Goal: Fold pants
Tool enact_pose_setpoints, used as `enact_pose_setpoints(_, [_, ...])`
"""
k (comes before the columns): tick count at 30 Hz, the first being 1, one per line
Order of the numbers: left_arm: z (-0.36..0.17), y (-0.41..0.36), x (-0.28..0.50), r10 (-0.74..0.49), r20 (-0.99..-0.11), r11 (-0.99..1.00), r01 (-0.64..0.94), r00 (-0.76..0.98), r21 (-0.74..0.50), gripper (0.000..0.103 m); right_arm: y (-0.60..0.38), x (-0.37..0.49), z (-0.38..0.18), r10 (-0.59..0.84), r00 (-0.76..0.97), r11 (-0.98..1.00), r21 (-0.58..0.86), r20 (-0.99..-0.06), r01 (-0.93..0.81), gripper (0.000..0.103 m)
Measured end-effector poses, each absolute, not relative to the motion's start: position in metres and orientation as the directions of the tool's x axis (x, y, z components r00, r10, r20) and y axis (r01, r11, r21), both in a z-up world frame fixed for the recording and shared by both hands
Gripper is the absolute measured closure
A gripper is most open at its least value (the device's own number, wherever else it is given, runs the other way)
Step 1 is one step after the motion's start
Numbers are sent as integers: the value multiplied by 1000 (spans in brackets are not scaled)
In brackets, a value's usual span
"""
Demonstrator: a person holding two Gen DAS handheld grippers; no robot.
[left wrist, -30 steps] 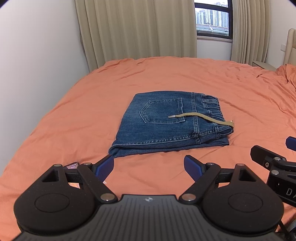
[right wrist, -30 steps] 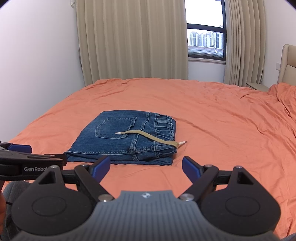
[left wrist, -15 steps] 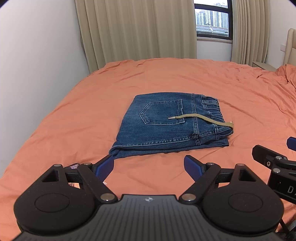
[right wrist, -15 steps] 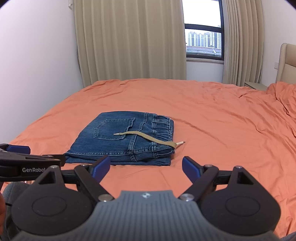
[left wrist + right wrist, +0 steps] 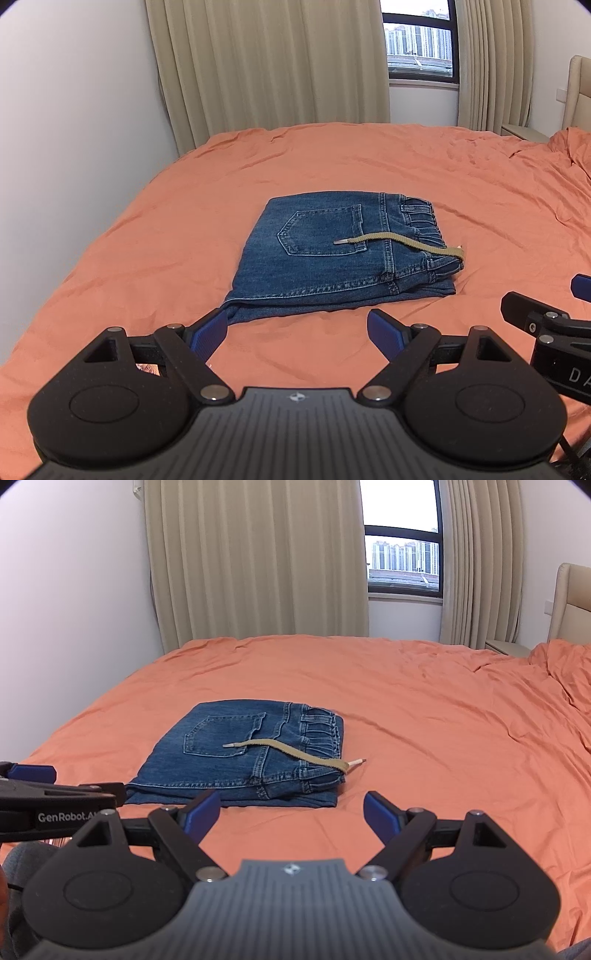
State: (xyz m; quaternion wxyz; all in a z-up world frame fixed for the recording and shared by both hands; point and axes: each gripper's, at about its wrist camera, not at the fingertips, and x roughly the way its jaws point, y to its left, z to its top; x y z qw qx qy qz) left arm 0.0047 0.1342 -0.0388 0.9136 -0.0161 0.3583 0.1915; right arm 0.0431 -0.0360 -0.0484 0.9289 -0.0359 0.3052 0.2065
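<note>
The blue denim pants (image 5: pixel 332 254) lie folded into a compact rectangle on the orange bed, back pocket up, with a tan drawstring (image 5: pixel 402 243) draped across the top. They also show in the right wrist view (image 5: pixel 243 757). My left gripper (image 5: pixel 299 328) is open and empty, held back from the near edge of the pants. My right gripper (image 5: pixel 291 808) is open and empty, also short of the pants. Each gripper shows at the edge of the other's view.
The orange bedsheet (image 5: pixel 480 192) covers a wide bed. A white wall (image 5: pixel 66 147) runs along the left. Beige curtains (image 5: pixel 258 561) and a window stand at the back. A headboard (image 5: pixel 572 602) and bunched sheet are at the right.
Both grippers have drawn back and tilted up slightly, so the pants sit a little lower and farther in view. The pants have not moved.
</note>
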Motion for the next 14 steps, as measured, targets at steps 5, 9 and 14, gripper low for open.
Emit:
enact_pose_setpoints(5, [-37, 133, 5, 335, -658, 928, -356, 674, 107, 3, -36, 44, -48, 355, 729, 915, 58, -585, -399, 22])
enact_pose_setpoints(9, [-37, 131, 5, 337, -657, 929, -353, 675, 114, 3, -36, 44, -49, 349, 728, 917, 56, -590, -395, 22])
enact_pose_setpoints(14, [-37, 131, 5, 340, -650, 929, -350, 680, 120, 3, -37, 44, -50, 349, 725, 917, 57, -593, -395, 22])
